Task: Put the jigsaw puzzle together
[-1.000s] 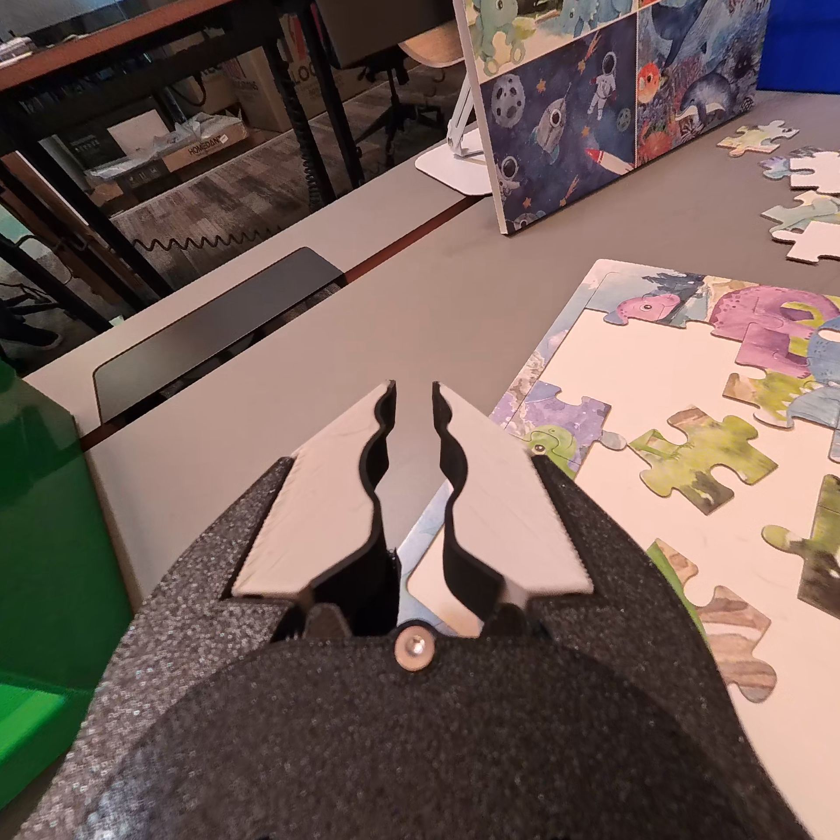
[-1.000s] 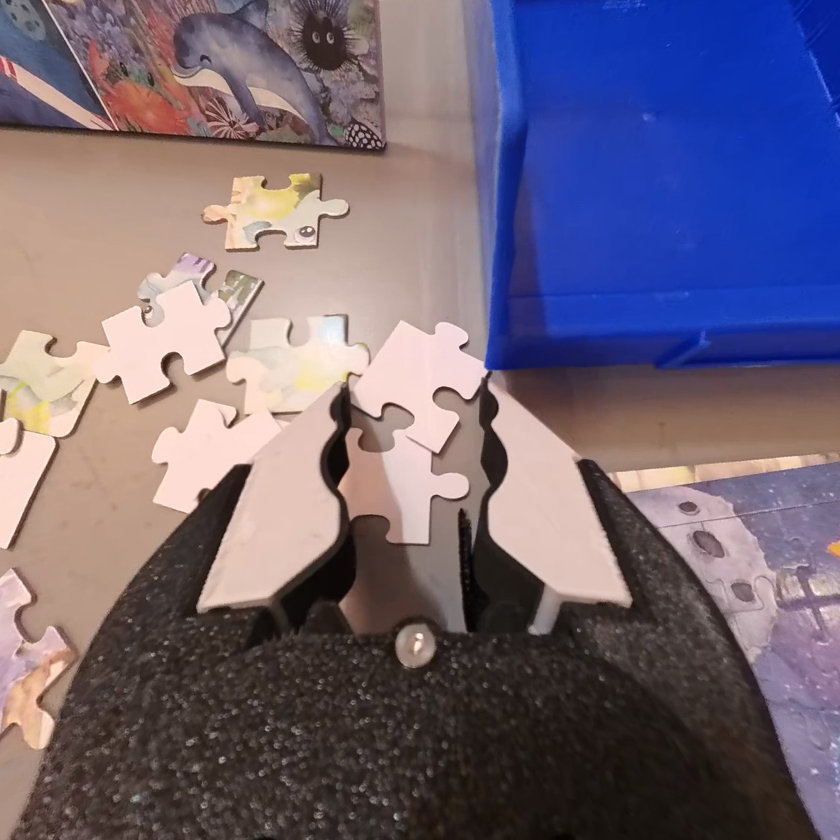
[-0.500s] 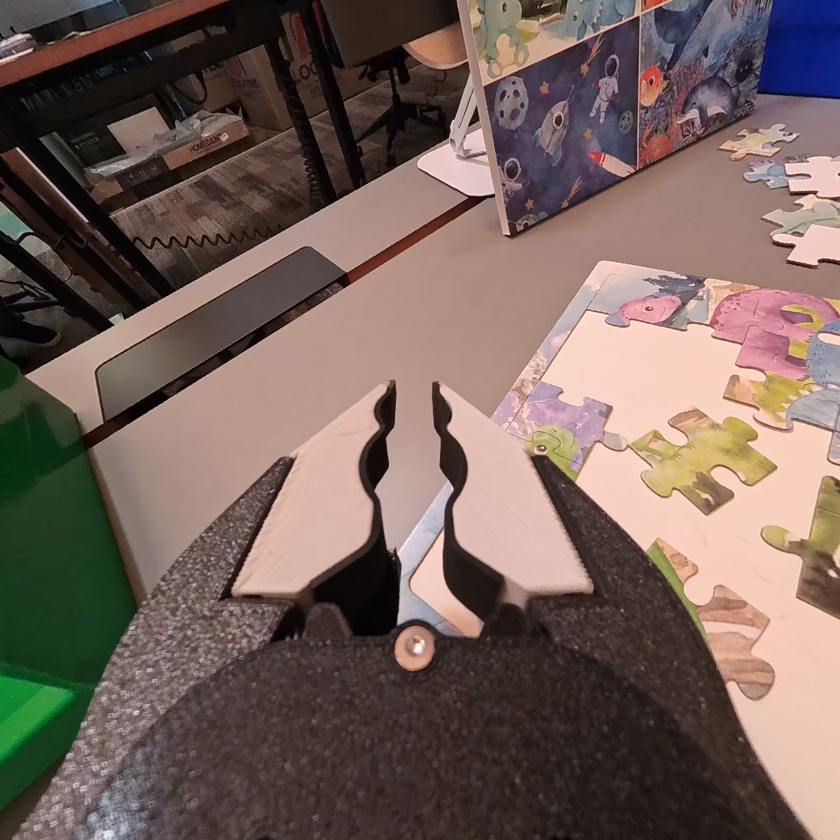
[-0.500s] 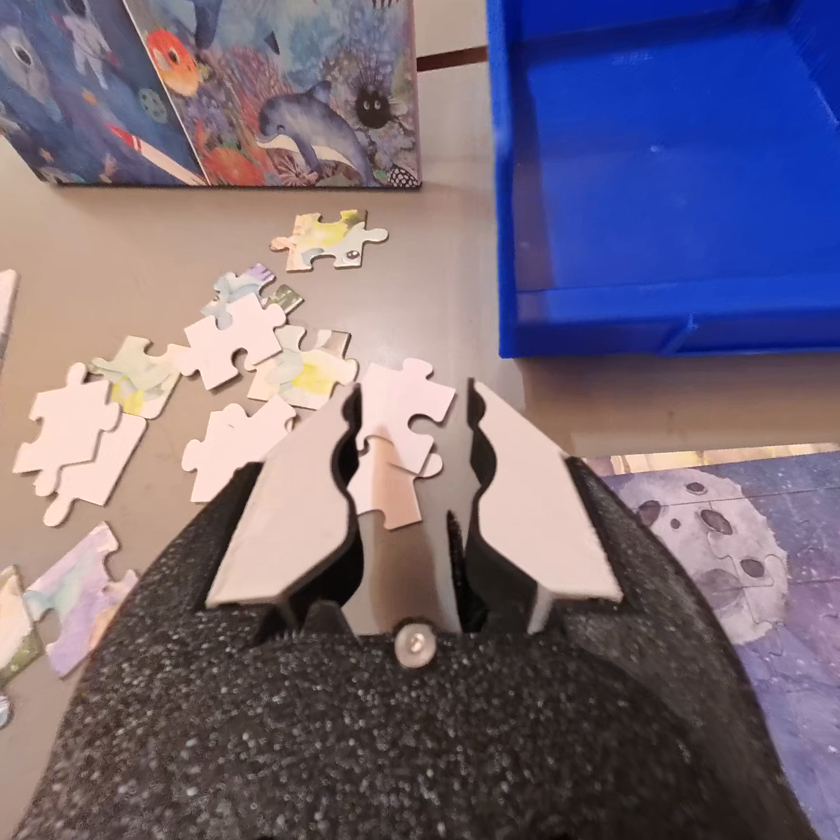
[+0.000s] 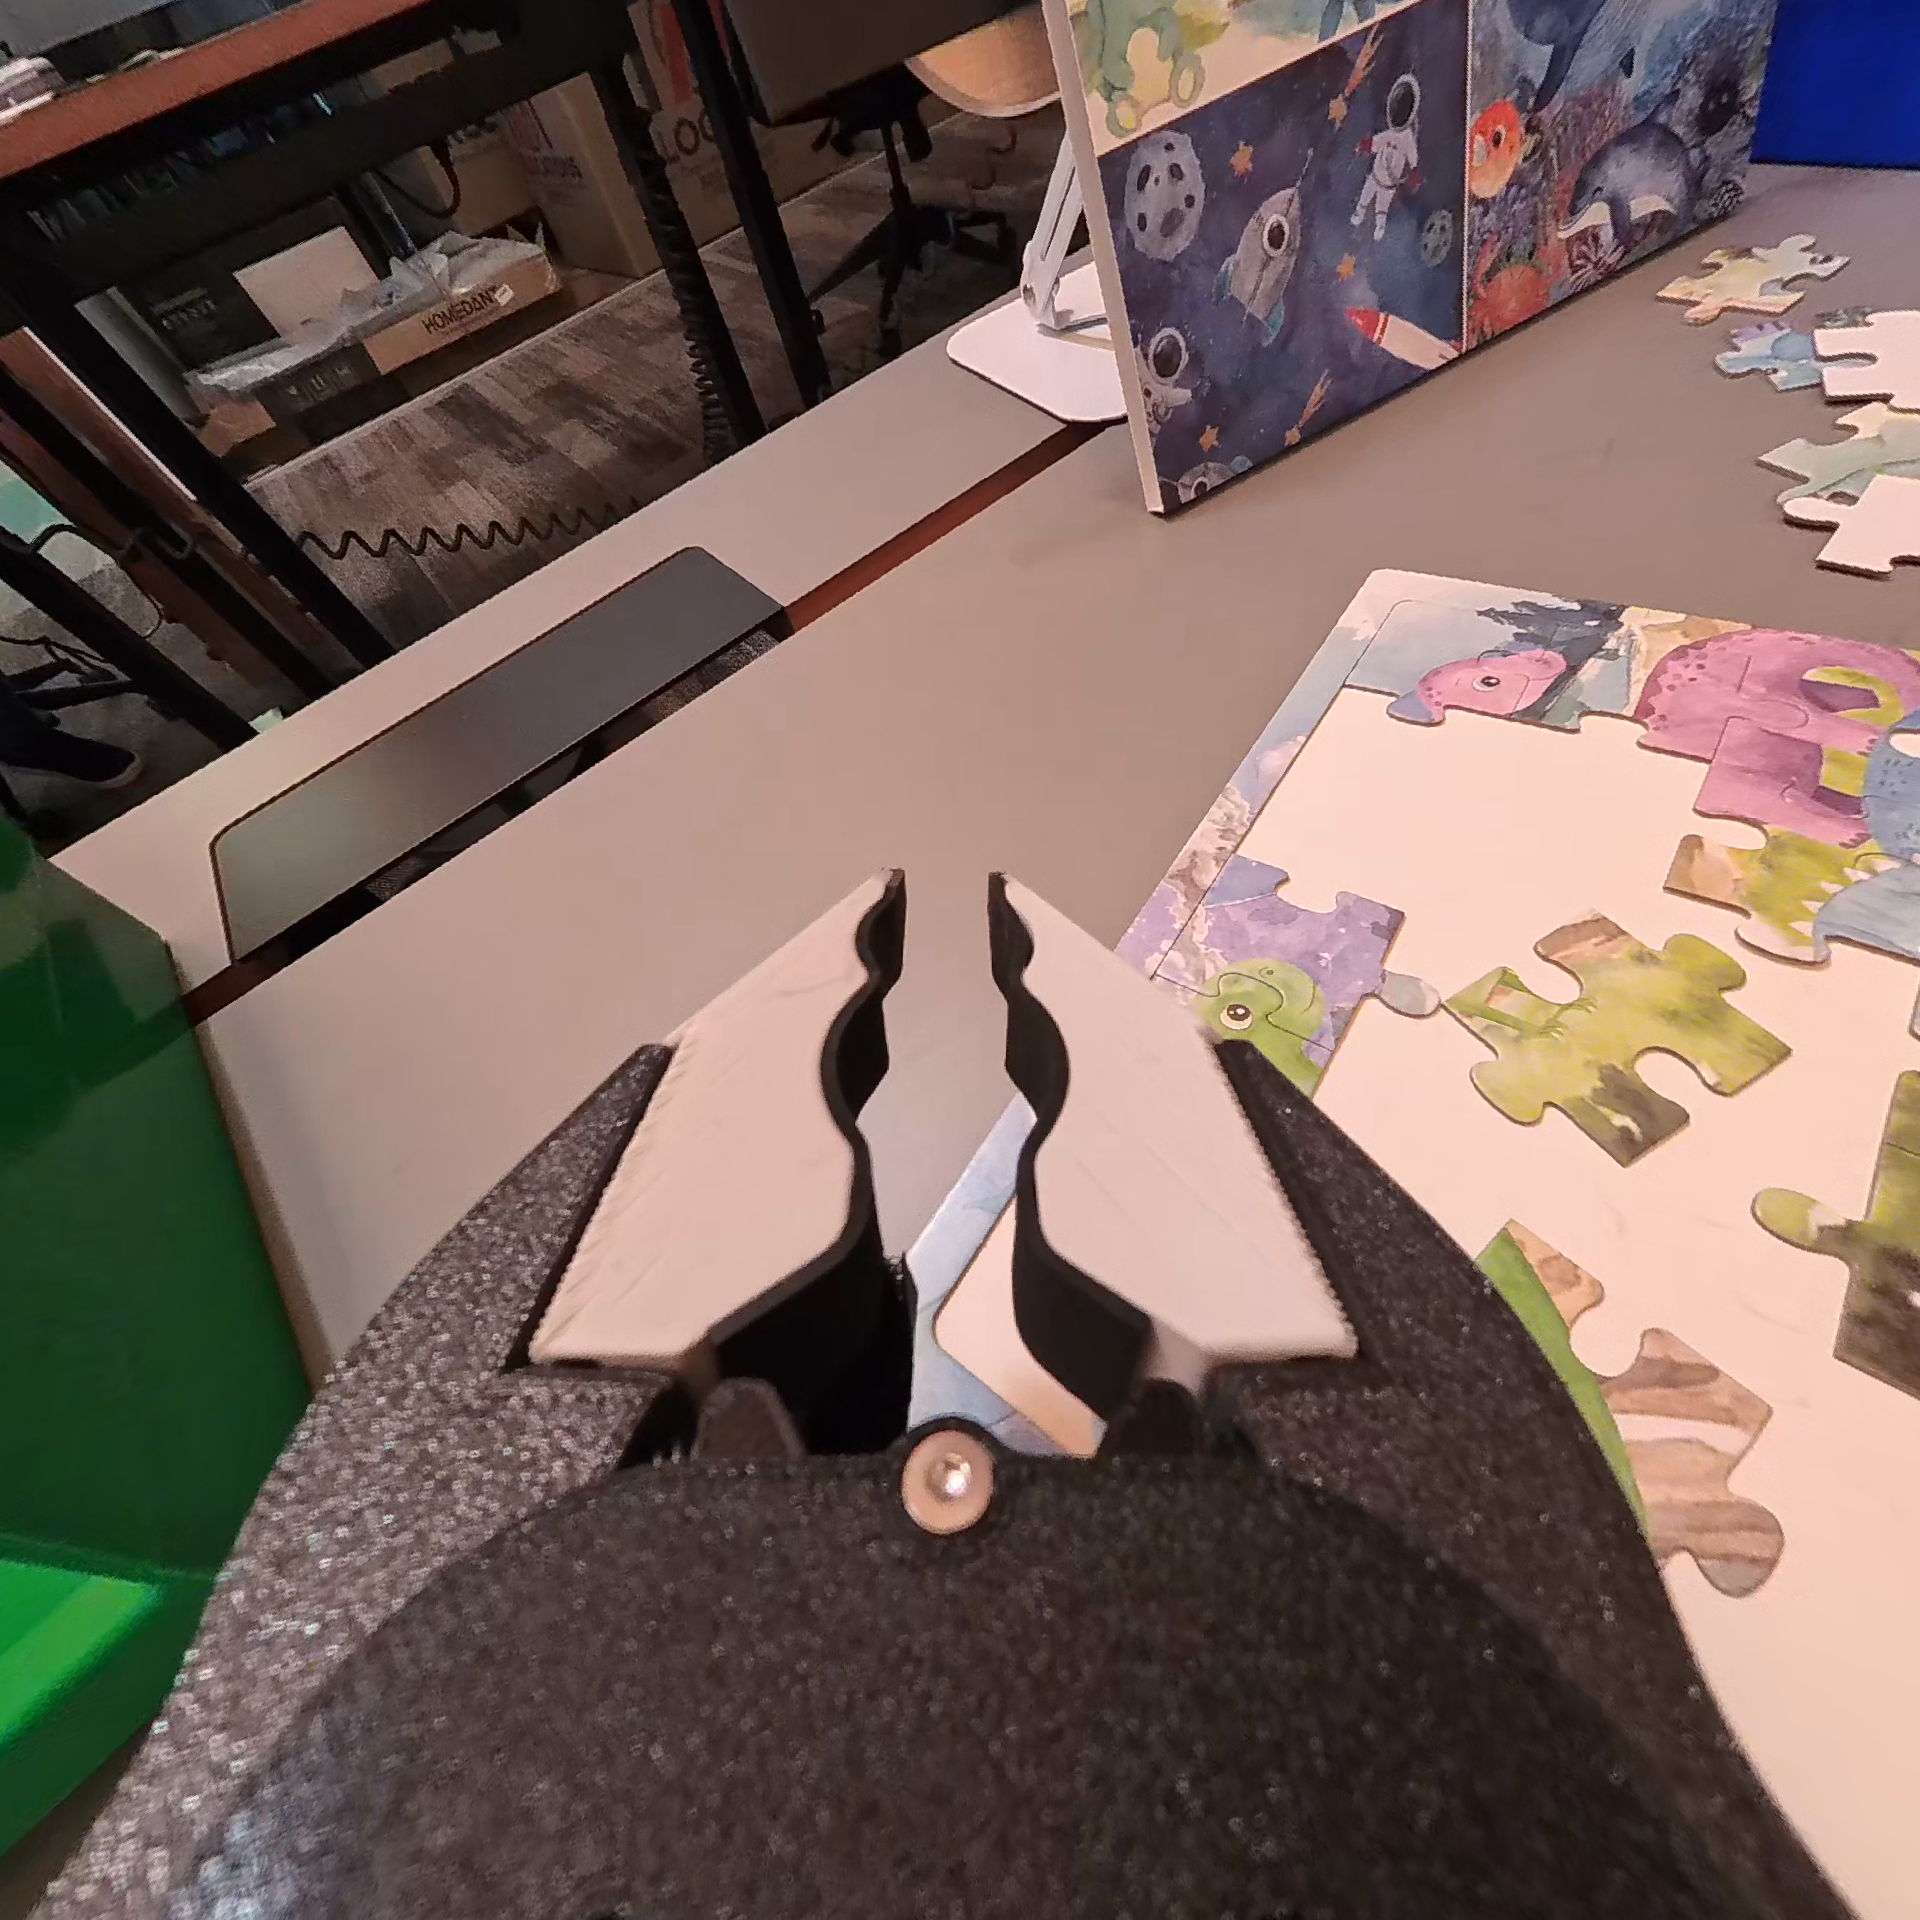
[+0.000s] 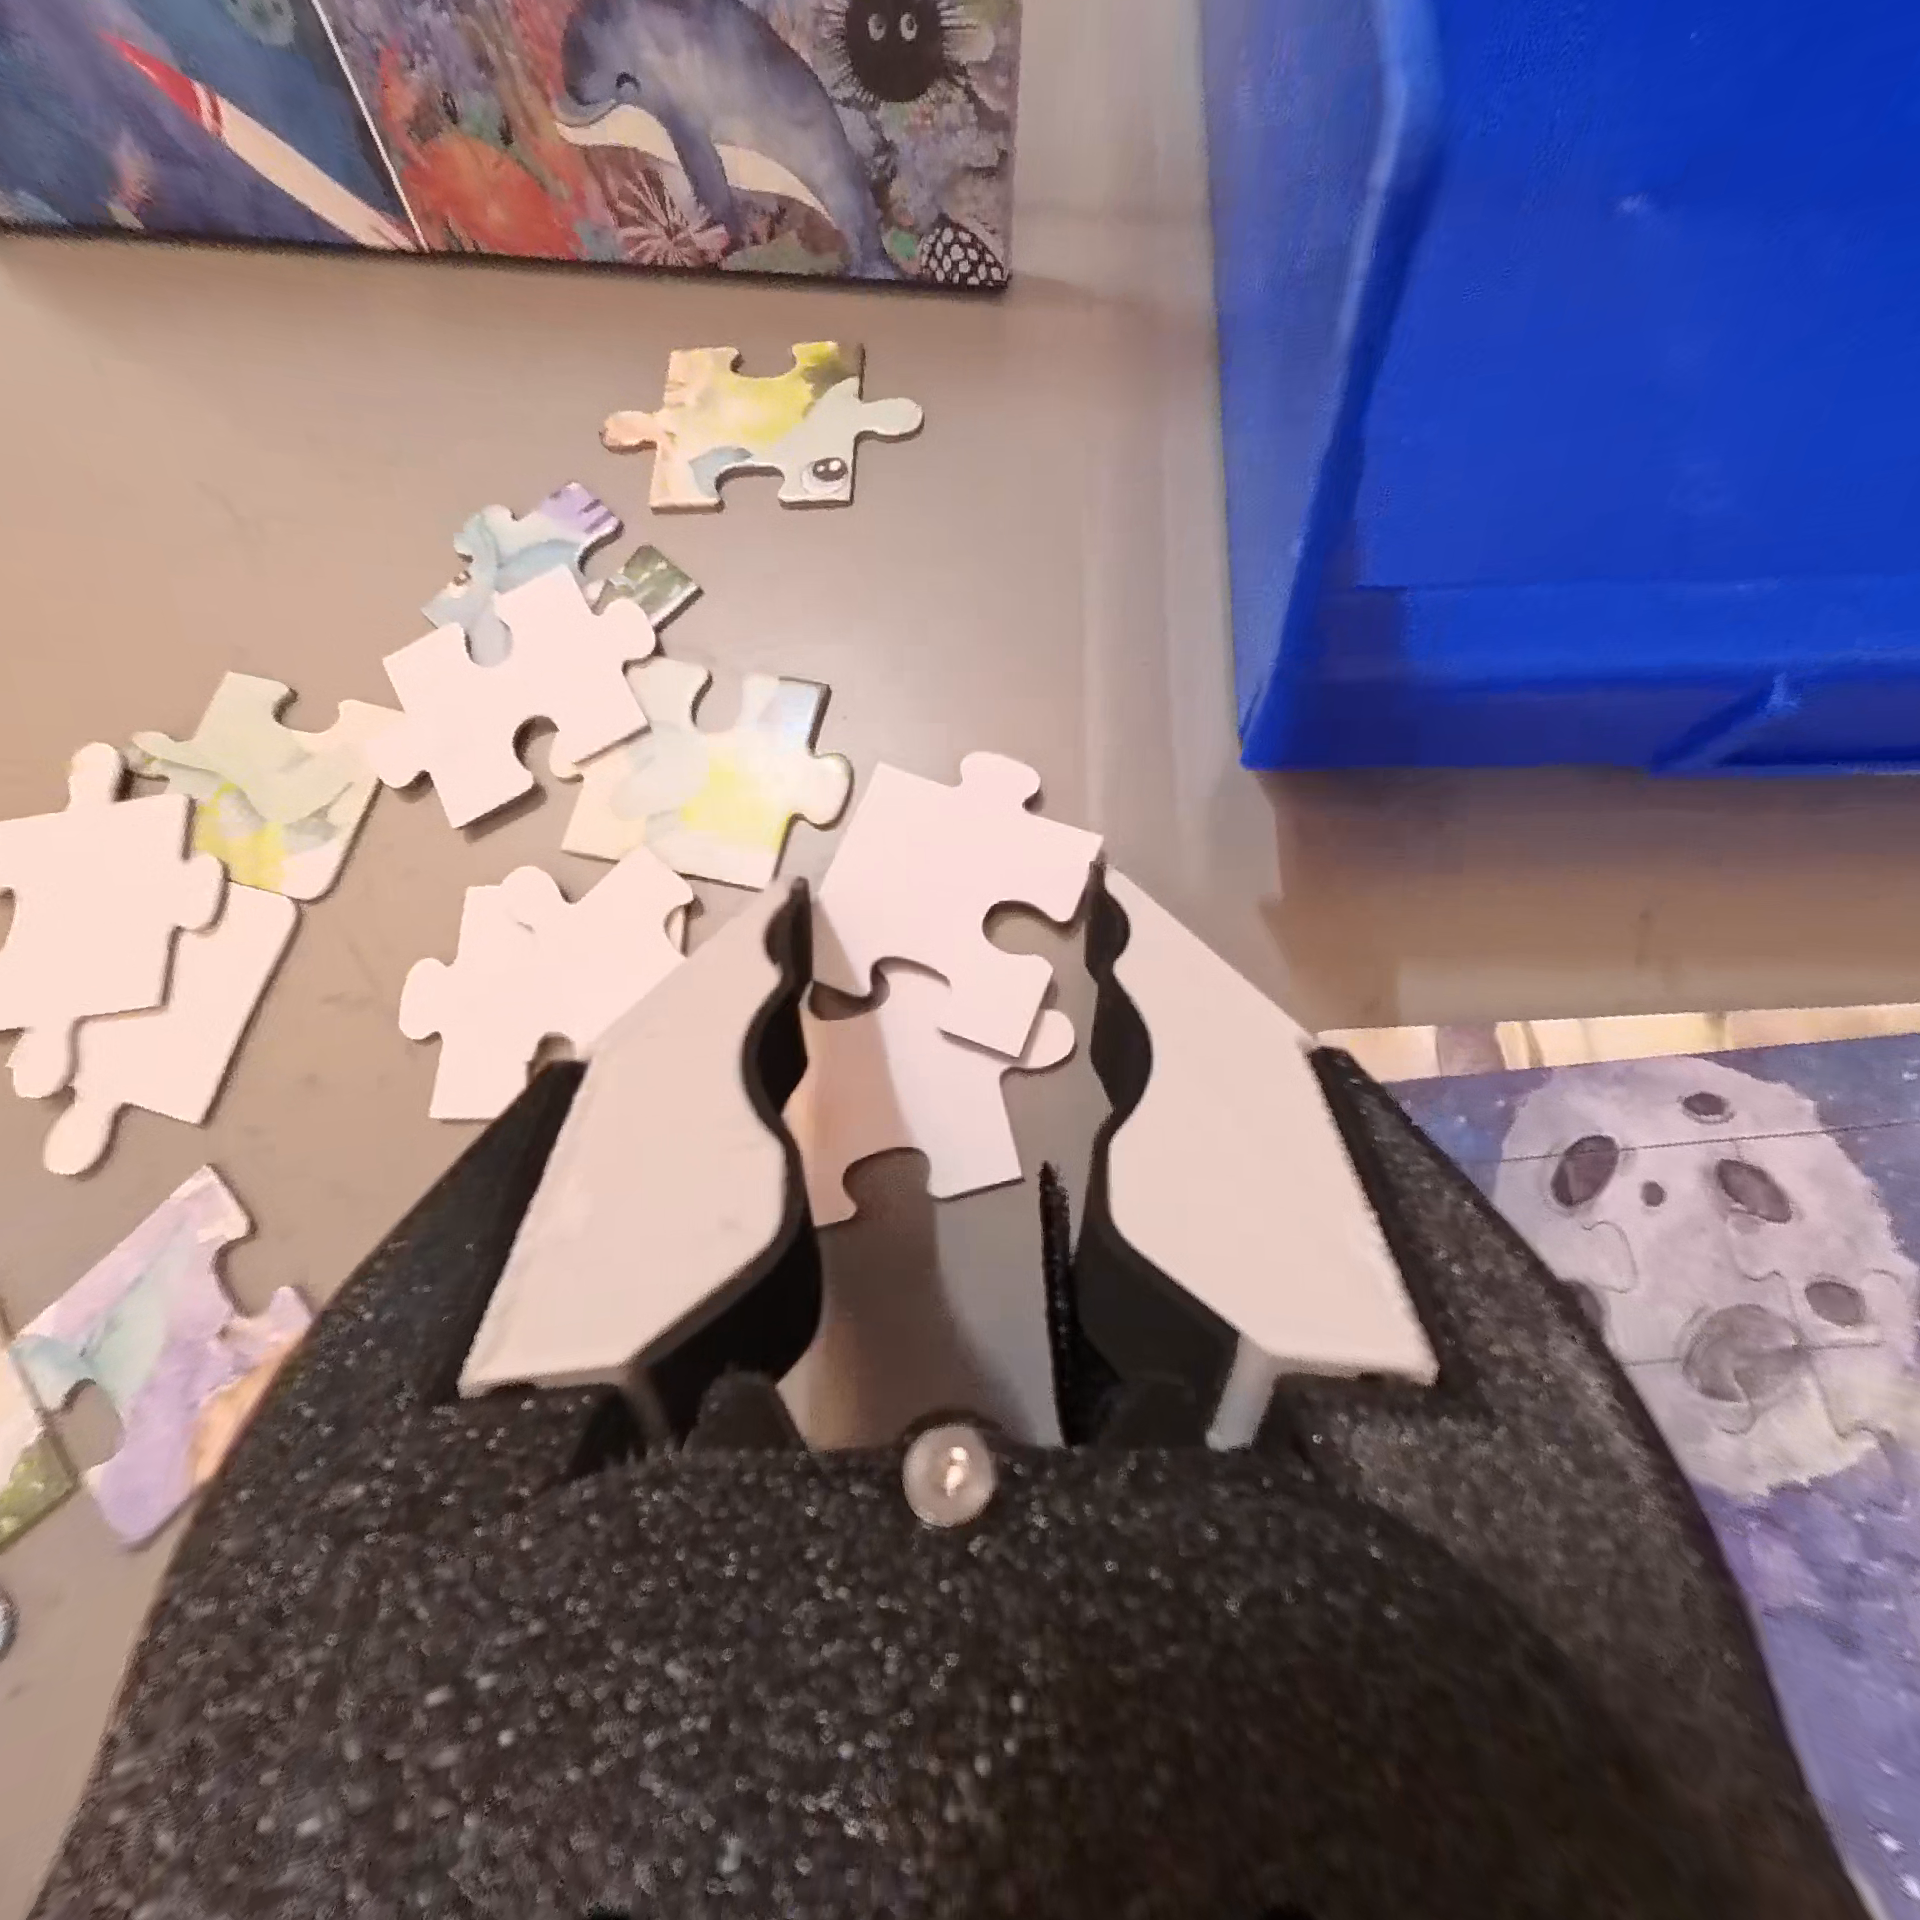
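Right gripper is held wide over two white face-down puzzle pieces; left gripper is seen narrowly parted, empty, beside the puzzle board.

left gripper: we hold it at frame centre, jaws a narrow gap apart, nothing between the fingertips, pointing toward the upper middle | right gripper: we hold it low at centre, jaws set wider apart, clamped on nothing, tips angled downward
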`<state>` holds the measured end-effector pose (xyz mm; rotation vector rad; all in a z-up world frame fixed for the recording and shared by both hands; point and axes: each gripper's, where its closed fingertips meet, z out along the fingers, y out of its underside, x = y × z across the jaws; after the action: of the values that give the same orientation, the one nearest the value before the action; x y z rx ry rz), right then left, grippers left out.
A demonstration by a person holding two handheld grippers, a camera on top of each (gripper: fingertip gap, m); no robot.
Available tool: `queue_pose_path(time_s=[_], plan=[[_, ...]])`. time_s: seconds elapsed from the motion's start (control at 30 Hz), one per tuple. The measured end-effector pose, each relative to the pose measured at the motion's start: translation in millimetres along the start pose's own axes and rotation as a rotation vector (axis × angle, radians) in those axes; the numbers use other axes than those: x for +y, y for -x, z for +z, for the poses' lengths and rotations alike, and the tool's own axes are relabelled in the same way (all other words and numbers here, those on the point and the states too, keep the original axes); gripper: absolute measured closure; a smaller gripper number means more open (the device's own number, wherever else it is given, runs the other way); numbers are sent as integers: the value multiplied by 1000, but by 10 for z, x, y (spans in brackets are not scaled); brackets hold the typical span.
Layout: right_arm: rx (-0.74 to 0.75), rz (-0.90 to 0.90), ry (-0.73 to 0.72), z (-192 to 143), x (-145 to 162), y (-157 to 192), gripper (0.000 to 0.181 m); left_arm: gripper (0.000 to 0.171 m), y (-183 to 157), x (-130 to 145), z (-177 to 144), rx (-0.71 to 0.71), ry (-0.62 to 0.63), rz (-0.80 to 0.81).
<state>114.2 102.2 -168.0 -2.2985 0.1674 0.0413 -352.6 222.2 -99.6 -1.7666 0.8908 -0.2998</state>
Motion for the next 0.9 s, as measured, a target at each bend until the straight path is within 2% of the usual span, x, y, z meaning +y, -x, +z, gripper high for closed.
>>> queue_pose_path(time_s=[0.13, 0.2, 0.27, 0.33, 0.37, 0.43, 0.5, 0.57, 0.63, 0.73, 0.83, 0.9], plan=[[-115, 135, -31, -62, -41, 9, 129, 156, 0, -14, -6, 2, -5, -5], [-233, 207, -91, -158, -145, 117, 129, 156, -11, -18, -8, 5, -5, -3], [-508, 301, -200, -415, -387, 477, 129, 156, -28, -32, -16, 14, -10, -2], [-922, 391, -294, -875, -689, 1010, 130, 156, -105, -98, -43, 71, -40, -31], [-1140, 438, -308, -1127, -819, 1265, 129, 155, -205, -174, -81, 145, -76, -68], [-1505, 474, -261, -1523, -997, 1749, 130, 147, -565, -405, -275, 418, -180, -173], [-1746, 430, -148, -1725, -1067, 2276, 129, 141, -908, -635, -594, 736, -266, -290], [-1928, 402, 19, -1792, -1078, 2818, 129, 131, -1023, -847, -892, 939, -373, -379], [-2028, 361, 214, -1729, -1003, 3354, 128, 125, -994, -950, -1042, 1012, -445, -422], [-2116, 336, 399, -1592, -903, 3970, 127, 123, -889, -999, -1114, 1007, -512, -434], [-2106, 329, 535, -1453, -709, 4352, 129, 125, -807, -1048, -1211, 1034, -567, -459], [-2099, 305, 577, -1450, -581, 4433, 129, 133, -818, -1045, -1263, 1080, -566, -465]])
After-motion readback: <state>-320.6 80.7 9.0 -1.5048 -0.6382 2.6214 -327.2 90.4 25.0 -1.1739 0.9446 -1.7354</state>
